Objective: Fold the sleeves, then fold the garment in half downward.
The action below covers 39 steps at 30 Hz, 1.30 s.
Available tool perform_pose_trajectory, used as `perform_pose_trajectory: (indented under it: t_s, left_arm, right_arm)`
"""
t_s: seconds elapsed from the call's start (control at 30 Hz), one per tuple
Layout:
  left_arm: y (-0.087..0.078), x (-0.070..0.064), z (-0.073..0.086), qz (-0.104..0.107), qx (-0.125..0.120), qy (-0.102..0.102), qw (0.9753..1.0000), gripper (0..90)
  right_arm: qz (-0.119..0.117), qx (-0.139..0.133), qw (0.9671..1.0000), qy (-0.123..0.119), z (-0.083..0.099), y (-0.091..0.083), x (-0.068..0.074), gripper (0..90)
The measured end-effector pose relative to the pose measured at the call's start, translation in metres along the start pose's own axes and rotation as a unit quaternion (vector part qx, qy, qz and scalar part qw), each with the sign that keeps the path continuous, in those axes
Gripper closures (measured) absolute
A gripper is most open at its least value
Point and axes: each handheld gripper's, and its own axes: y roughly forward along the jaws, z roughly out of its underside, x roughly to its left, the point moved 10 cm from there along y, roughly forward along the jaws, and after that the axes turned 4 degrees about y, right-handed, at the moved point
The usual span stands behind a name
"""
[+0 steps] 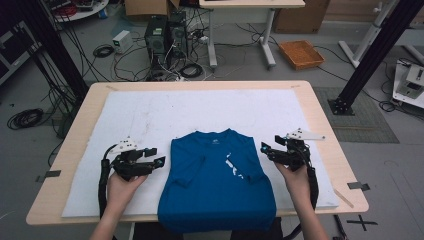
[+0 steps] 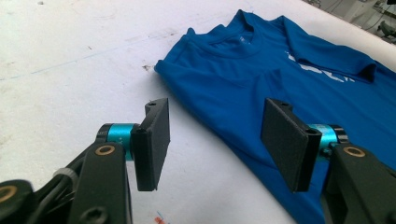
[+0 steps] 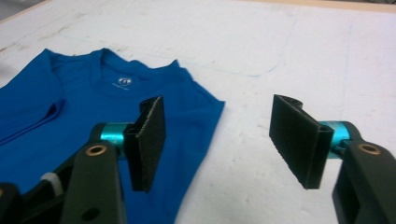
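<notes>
T-shirt point(image 1: 217, 182), blue, soft and limp, lies partly folded at the table's point(image 1: 320, 120) near middle. We hold left gripper point(image 1: 159, 157) and right gripper point(image 1: 263, 149) spread beside its edges; pinch doubled side folds.

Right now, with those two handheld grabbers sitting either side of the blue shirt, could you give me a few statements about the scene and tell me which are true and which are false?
1. The blue T-shirt has both sleeves folded in over its front. True.
2. The left gripper is shut on the shirt's edge. False: its fingers stand apart, holding nothing.
3. The right gripper is open, beside the shirt. True.
4. The shirt lies straight on bare wood. False: it lies on a white mat covering the table.
5. The shirt's collar points toward the person. False: it points away.
</notes>
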Motion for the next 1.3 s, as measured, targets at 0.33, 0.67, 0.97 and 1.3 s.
perform_pose_trajectory:
  t_s: [0.33,0.67,0.97,1.3]
  left_arm:
    - [-0.009,0.006,-0.003,-0.017,-0.012,0.000,0.9998,40.3]
    - [-0.009,-0.001,0.000,-0.016,0.001,0.016,0.9997,39.8]
    - [-0.007,-0.005,-0.002,-0.014,-0.004,-0.001,0.9999,39.8]
    - [0.023,-0.001,-0.013,-0.011,0.030,-0.038,0.9987,46.5]
  right_arm:
    - [-0.005,-0.021,0.9997,0.011,-0.009,-0.008,-0.013,28.3]
    - [-0.004,-0.034,0.9991,0.024,-0.016,-0.017,-0.020,28.2]
    - [-0.008,-0.037,0.9989,0.027,-0.018,-0.016,-0.018,29.6]
    - [-0.002,-0.016,0.9993,0.035,-0.012,0.005,-0.017,41.2]
